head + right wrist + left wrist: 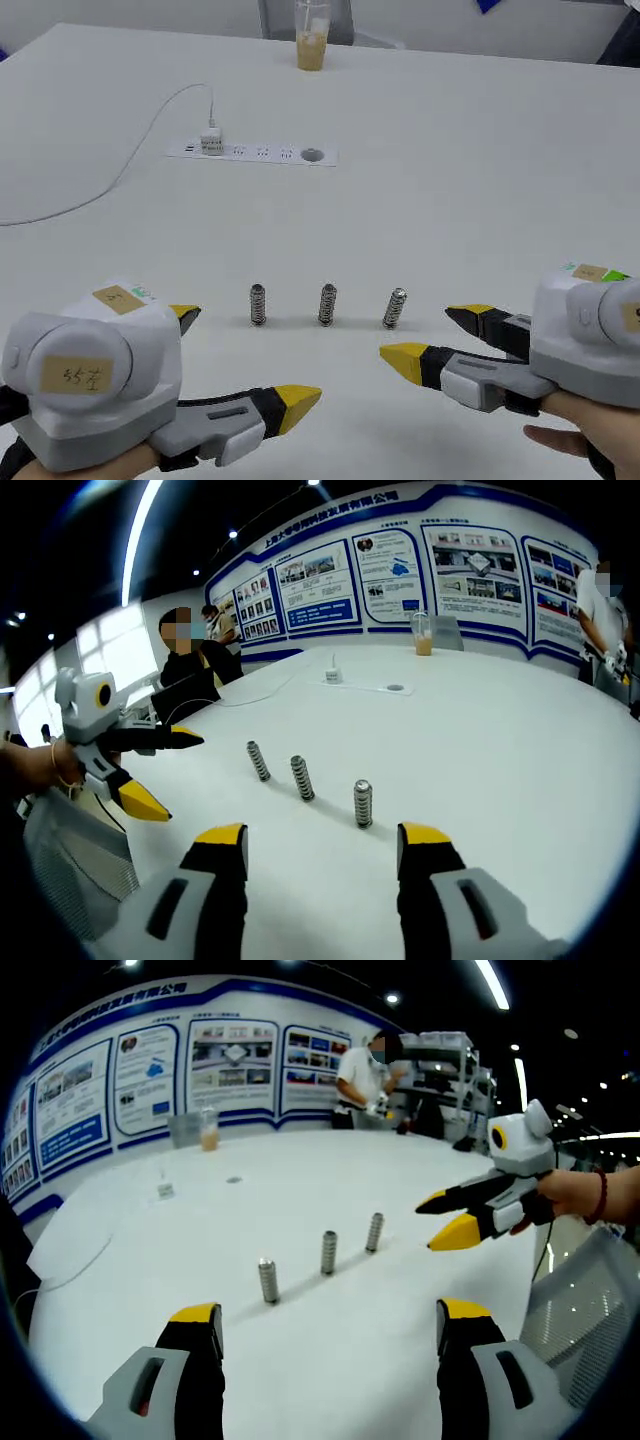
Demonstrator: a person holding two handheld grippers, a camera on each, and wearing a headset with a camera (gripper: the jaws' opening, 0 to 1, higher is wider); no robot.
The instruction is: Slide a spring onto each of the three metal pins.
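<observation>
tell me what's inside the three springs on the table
A metal pin top peeks out of the nearest spring in the right gripper view. Coils hide its shaft; inside the other two springs nothing can be made out.

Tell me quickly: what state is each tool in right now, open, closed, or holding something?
Left tool: open, holding nothing.
Right tool: open, holding nothing.

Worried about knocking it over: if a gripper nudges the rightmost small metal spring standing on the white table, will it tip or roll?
Probably tips easily: the small metal spring stands tall and narrow. Once down, its round body would likely roll across the smooth white table.
</observation>
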